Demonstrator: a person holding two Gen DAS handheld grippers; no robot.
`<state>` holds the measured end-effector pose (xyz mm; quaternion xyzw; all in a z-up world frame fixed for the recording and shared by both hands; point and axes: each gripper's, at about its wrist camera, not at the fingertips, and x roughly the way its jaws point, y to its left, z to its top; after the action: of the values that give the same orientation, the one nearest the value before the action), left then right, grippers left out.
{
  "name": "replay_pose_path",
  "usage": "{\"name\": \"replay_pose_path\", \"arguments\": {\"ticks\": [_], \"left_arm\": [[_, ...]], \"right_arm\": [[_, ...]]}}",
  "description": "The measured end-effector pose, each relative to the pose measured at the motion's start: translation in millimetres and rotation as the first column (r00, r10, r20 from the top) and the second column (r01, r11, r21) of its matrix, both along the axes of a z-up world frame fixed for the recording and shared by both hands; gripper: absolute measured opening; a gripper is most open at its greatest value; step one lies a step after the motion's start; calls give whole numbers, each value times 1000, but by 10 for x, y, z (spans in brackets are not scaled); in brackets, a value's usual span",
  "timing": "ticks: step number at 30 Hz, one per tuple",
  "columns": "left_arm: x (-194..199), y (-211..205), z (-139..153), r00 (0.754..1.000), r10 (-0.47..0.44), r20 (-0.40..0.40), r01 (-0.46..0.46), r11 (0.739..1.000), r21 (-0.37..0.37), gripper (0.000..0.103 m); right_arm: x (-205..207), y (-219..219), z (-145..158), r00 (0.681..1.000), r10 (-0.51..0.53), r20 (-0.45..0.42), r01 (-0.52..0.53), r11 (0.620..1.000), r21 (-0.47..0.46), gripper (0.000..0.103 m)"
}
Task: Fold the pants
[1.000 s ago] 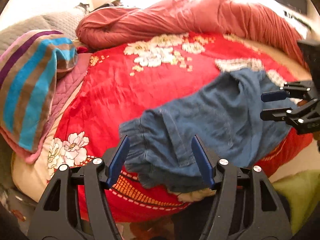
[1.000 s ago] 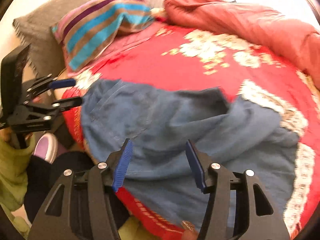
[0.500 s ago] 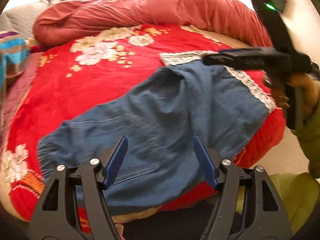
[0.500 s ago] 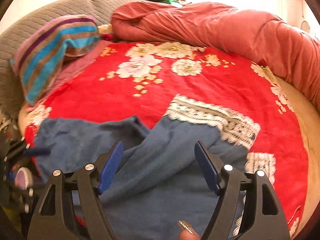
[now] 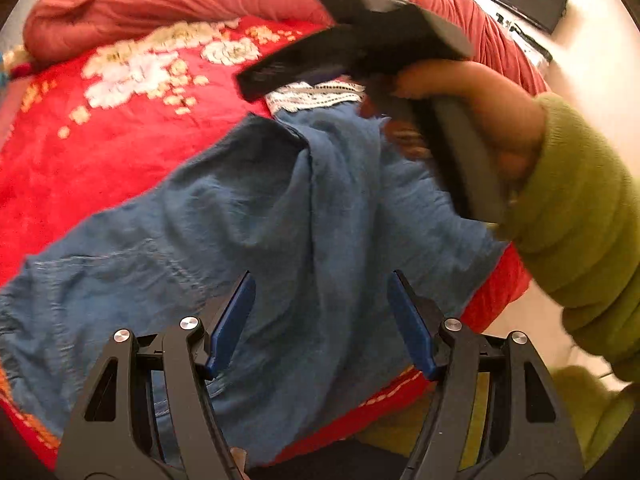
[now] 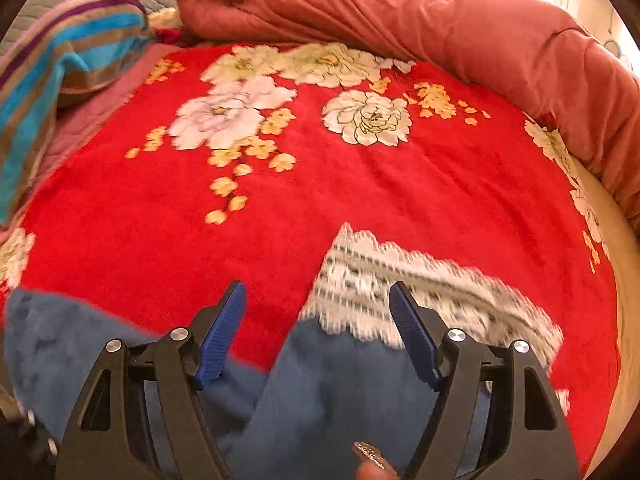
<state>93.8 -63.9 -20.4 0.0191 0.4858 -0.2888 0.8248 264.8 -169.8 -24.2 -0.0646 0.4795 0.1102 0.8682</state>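
left wrist: green sleeve (image 5: pixel 576 208) (blurred) | right wrist: striped pillow (image 6: pixel 60 64)

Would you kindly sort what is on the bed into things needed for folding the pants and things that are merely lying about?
Part of the job:
- blue pants, spread on the bed
- lace hem of one leg
- left claw, open above the pants
- right claw, open near the hem

Just lying about:
- red floral blanket
- rolled pink quilt
- striped pillow
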Motion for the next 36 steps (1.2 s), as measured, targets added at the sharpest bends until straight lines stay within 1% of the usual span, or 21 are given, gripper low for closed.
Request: {"name": "replay_pose_path", "arguments": {"ticks": [2,5,7,8,9,10,11,12,13,17,21,27,30,33,34,35,36], "left_arm": [[67,-23,-40,1000,4,-31,-5,1000,-25,60],[151,-55,-109,998,18,-59,-20,999,-36,60],[186,-75,-149,997,26,-75,-29,999,-38,60],[193,-80,-161,996,28,-80,-31,999,-39,61],[205,-84,-169,996,29,-84,-33,999,-41,61],[215,-91,-178,996,30,-87,-34,999,-42,61],[227,-97,-182,996,30,-88,-34,998,-43,62],[233,-105,-184,996,29,-88,-33,998,-44,63],[237,-113,-187,996,28,-88,-32,998,-45,64],[278,-130,-206,996,27,-89,-30,999,-41,65],[277,-116,-214,996,32,-82,-35,999,-37,65],[244,-135,-193,997,46,-55,-47,999,-18,65],[229,-114,-180,997,69,-45,-70,997,-16,64],[211,-107,-174,996,78,-31,-78,997,-4,56],[198,-115,-169,997,75,-22,-75,997,4,49],[183,-128,-163,998,66,-14,-66,998,10,43],[158,-154,-155,999,54,-5,-54,998,17,31]], "right_arm": [[159,53,-102,1000,-21,-23,21,1000,-22,72],[338,82,-245,998,-47,-50,44,997,-69,70],[427,45,-339,996,-70,-61,65,995,-81,59],[441,25,-354,996,-73,-58,69,994,-81,48],[441,-3,-349,996,-70,-45,66,994,-84,36],[434,-33,-336,997,-66,-35,63,994,-87,31],[432,-64,-326,998,-61,-32,59,995,-78,22],[412,-128,-303,998,-54,-32,52,998,-38,15],[393,-181,-279,998,-56,-32,56,998,-12,12],[219,-439,-122,995,-100,7,100,993,63,11],[-1,-733,8,988,-154,0,152,975,161,11],[-420,-1188,236,973,-232,13,223,948,226,11],[-641,-1444,371,957,-288,27,273,930,247,11],[-809,-1669,468,944,-329,31,310,914,261,11],[-873,-1741,498,939,-343,31,323,908,267,11],[-954,-1817,534,934,-356,25,335,900,279,11],[-1006,-1868,551,931,-363,21,342,894,288,11]]}}
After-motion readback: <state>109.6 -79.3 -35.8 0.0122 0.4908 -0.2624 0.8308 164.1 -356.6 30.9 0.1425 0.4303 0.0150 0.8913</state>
